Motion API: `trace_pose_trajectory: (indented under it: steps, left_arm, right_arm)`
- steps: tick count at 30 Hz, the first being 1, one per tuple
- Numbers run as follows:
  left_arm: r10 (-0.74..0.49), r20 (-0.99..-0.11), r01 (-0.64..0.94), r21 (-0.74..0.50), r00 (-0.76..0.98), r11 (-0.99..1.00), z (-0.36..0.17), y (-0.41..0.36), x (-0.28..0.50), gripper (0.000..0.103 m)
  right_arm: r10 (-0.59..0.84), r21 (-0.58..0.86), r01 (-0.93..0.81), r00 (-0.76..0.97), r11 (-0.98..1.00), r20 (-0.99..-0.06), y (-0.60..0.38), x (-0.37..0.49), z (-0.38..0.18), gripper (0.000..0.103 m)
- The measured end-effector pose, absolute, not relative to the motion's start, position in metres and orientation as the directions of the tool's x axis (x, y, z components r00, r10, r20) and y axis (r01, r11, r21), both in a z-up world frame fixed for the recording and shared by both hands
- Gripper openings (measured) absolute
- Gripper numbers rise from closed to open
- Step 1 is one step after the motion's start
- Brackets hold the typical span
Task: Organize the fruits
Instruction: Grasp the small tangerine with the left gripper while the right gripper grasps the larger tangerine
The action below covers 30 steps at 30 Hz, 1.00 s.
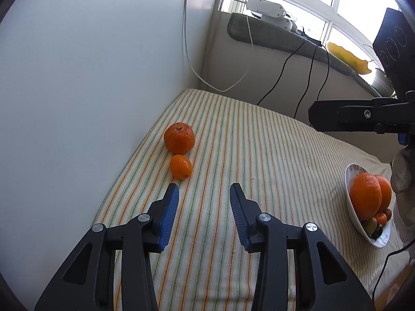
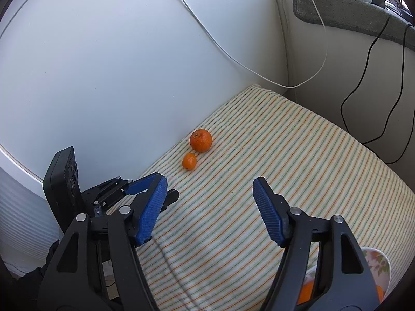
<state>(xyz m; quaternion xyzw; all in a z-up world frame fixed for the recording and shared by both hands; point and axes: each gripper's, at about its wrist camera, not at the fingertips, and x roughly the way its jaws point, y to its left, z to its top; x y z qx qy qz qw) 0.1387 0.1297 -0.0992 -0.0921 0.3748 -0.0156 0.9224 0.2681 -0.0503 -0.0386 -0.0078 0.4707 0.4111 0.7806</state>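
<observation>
Two loose fruits lie on the striped cloth (image 1: 259, 142) near the white wall: a large orange (image 1: 179, 138) and, touching its near side, a small orange (image 1: 181, 166). My left gripper (image 1: 203, 186) is open with nothing between its blue pads, and its left tip is just short of the small orange. A white bowl (image 1: 348, 181) at the right holds two big oranges (image 1: 365, 195) and several small fruits. My right gripper (image 2: 210, 180) is open and empty, further back from the large orange (image 2: 201, 140) and the small orange (image 2: 189, 161). The bowl's rim (image 2: 384, 267) shows under its right finger.
A white wall (image 1: 90, 90) runs along the cloth's left edge. White and black cables (image 1: 306, 77) hang at the back corner below a grey-matted window sill (image 1: 272, 36). In the right wrist view, the left tool's black body (image 2: 64, 189) stands at the left.
</observation>
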Motion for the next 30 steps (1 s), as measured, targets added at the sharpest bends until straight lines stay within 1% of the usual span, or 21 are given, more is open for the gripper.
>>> trace_pose_trajectory:
  steps: [2,3,4,8,11,13,17,23,30]
  left_arm:
    - [-0.102,-0.693,-0.045,-0.190,0.714,0.981,-0.102,0.134,0.143,0.037]
    - [-0.101,-0.695,-0.048,-0.192,0.712,0.980,-0.103,0.136,0.146,0.036]
    - [-0.099,-0.697,-0.053,-0.193,0.710,0.980,-0.105,0.137,0.148,0.036]
    - [-0.099,-0.706,-0.058,-0.195,0.702,0.979,-0.109,0.141,0.154,0.035]
    - [-0.100,-0.713,-0.061,-0.196,0.695,0.979,-0.113,0.143,0.161,0.031]
    - [-0.099,-0.716,-0.064,-0.197,0.690,0.978,-0.115,0.143,0.165,0.030]
    - [-0.110,-0.723,-0.069,-0.214,0.682,0.974,-0.120,0.145,0.171,0.029]
    - [-0.119,-0.721,-0.081,-0.237,0.683,0.968,-0.120,0.150,0.176,0.029]
    - [-0.127,-0.733,-0.085,-0.245,0.668,0.966,-0.125,0.153,0.182,0.029]
  right_arm:
    - [0.633,0.385,-0.647,0.198,0.658,-0.748,-0.037,0.274,-0.044,0.065]
    - [0.634,0.393,-0.646,0.185,0.655,-0.751,-0.030,0.278,-0.048,0.060]
    - [0.634,0.402,-0.642,0.172,0.653,-0.754,-0.023,0.282,-0.051,0.058]
    - [0.621,0.414,-0.630,0.142,0.658,-0.771,0.003,0.298,-0.068,0.055]
    - [0.617,0.426,-0.616,0.127,0.663,-0.776,0.017,0.307,-0.080,0.053]
    - [0.619,0.436,-0.607,0.121,0.665,-0.776,0.024,0.315,-0.087,0.048]
    - [0.612,0.439,-0.590,0.123,0.678,-0.781,0.039,0.328,-0.098,0.047]
    - [0.631,0.484,-0.559,0.095,0.673,-0.770,0.052,0.342,-0.114,0.047]
    - [0.612,0.472,-0.558,0.084,0.683,-0.786,0.068,0.346,-0.129,0.046]
